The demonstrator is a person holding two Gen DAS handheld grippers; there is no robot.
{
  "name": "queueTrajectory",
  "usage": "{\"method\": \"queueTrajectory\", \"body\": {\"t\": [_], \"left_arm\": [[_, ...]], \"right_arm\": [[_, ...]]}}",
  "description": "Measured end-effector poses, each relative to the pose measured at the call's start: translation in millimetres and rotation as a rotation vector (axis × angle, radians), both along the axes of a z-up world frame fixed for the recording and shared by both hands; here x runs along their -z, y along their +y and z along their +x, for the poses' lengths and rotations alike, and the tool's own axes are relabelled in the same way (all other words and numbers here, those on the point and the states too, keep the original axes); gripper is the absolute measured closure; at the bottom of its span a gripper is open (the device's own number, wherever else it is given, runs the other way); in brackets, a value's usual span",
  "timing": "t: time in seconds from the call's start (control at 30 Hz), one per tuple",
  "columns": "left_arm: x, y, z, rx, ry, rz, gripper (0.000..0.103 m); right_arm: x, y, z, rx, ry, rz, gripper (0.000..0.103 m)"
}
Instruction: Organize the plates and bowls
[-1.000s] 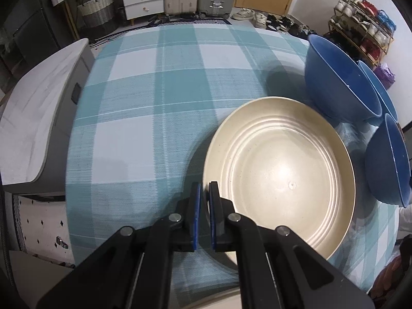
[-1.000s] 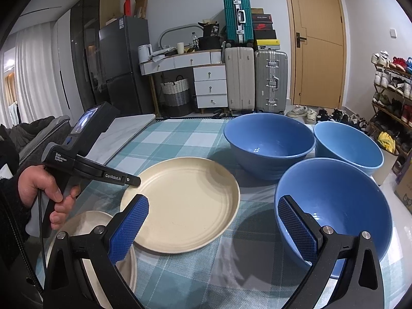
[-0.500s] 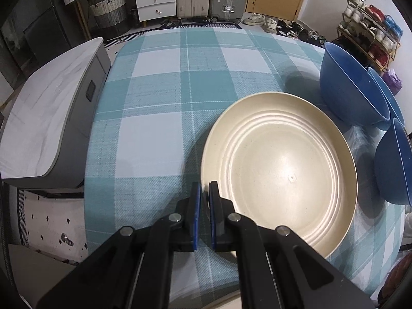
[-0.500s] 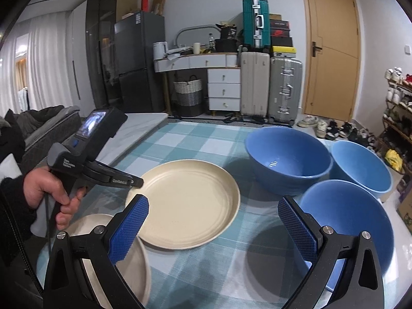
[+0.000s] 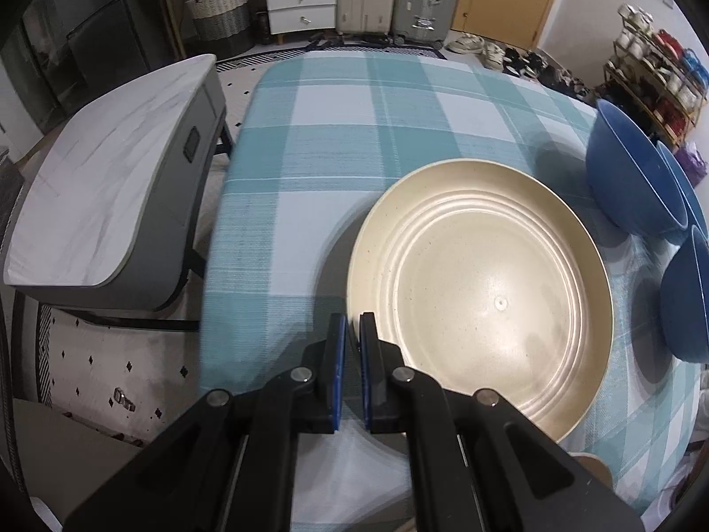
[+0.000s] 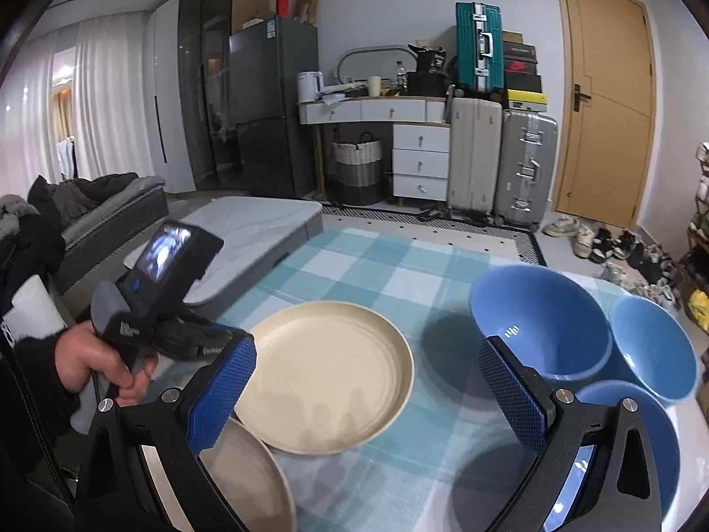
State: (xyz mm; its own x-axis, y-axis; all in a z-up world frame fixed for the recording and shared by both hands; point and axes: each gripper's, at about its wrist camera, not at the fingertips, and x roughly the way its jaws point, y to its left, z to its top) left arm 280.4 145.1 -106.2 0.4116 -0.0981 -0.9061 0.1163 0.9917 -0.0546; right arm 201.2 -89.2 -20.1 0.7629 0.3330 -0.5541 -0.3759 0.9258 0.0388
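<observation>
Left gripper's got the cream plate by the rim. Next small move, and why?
Probably carry the cream plate back toward the second plate at the table's near edge and lower it on top. The left gripper is shut on its rim, the plate looks lifted and overlaps that second plate in the right wrist view, and the right gripper is open and empty.

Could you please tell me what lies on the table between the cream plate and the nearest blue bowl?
Nothing: in the right wrist view only bare checked tablecloth, darkened by shadow, separates the cream plate from the blue bowl.
</observation>
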Motion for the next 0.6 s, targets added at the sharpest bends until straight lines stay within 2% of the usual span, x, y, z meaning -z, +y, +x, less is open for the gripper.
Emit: {"method": "queueTrajectory", "body": {"t": [0.13,0.23,0.33,0.43,0.6], "left_arm": [[0.3,8.4,-2.5,-0.011,0.002,-0.01,0.099],[0.3,9.6,-5.4,-0.01,0.002,-0.012,0.099],[-0.4,9.7,-6.9,-0.013,0.004,-0.015,0.099],[-1.8,8.8,-10.1,-0.008,0.004,-0.014,0.099],[-2.3,8.4,-14.7,-0.016,0.007,-0.021,0.098]], "right_arm": [[10.3,5.1,21.1,-0.017,0.109,0.068,0.001],[26.5,0.8,34.1,-0.021,0.246,0.163,0.001],[31.7,-9.3,33.3,-0.01,0.32,0.263,0.001],[17.2,-15.8,19.3,-0.017,0.308,0.307,0.001],[-24.6,-22.4,-18.3,-0.06,0.24,0.374,0.001]]}}
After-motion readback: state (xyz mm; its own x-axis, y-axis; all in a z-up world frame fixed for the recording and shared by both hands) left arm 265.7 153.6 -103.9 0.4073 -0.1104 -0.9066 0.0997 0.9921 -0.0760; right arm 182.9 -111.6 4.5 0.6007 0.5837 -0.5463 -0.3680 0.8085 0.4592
